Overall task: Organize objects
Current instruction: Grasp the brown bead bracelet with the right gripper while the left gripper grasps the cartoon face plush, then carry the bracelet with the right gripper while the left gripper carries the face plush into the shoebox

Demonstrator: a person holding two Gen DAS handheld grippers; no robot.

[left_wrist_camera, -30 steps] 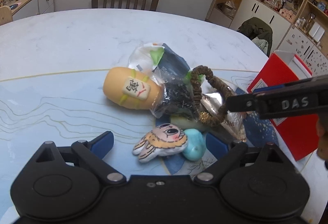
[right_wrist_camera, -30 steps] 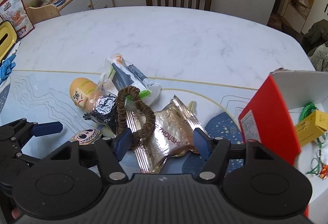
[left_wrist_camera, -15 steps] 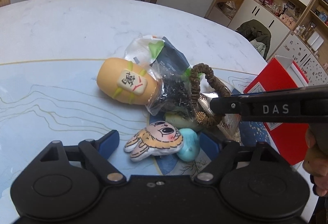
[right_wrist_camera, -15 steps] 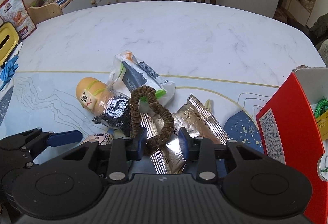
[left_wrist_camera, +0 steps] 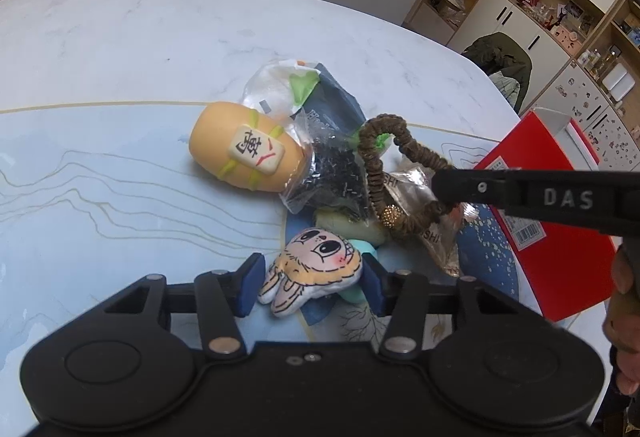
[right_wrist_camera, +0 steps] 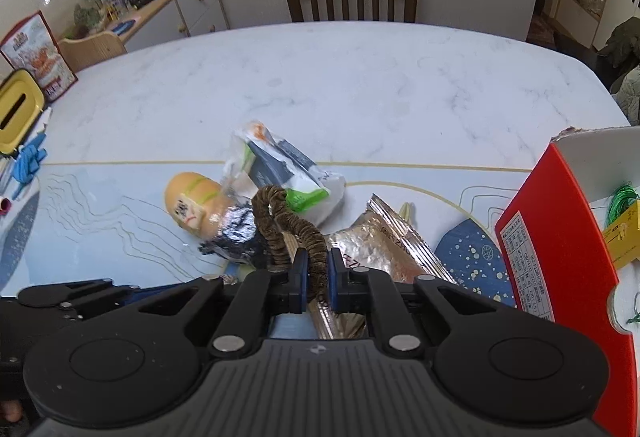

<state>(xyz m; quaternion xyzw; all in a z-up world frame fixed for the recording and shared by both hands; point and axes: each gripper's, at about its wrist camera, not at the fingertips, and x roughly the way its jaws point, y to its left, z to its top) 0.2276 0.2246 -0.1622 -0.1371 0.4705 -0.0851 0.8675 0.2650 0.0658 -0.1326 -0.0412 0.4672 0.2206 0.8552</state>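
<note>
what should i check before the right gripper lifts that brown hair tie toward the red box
1. Grip: right gripper shut on the brown hair tie, band between both pads. Ok.
2. Snagging: the loop lies over the clear bag of black bits and the silver snack packet; whether it catches either: cannot tell.
3. Red box mouth open, green wire and a yellow item inside, room left. Ok.
4. Left gripper open around the bunny plush, apart from the hair tie. Ok.
5. Path to the box: only the flat silver packet lies between. Ok.
</note>
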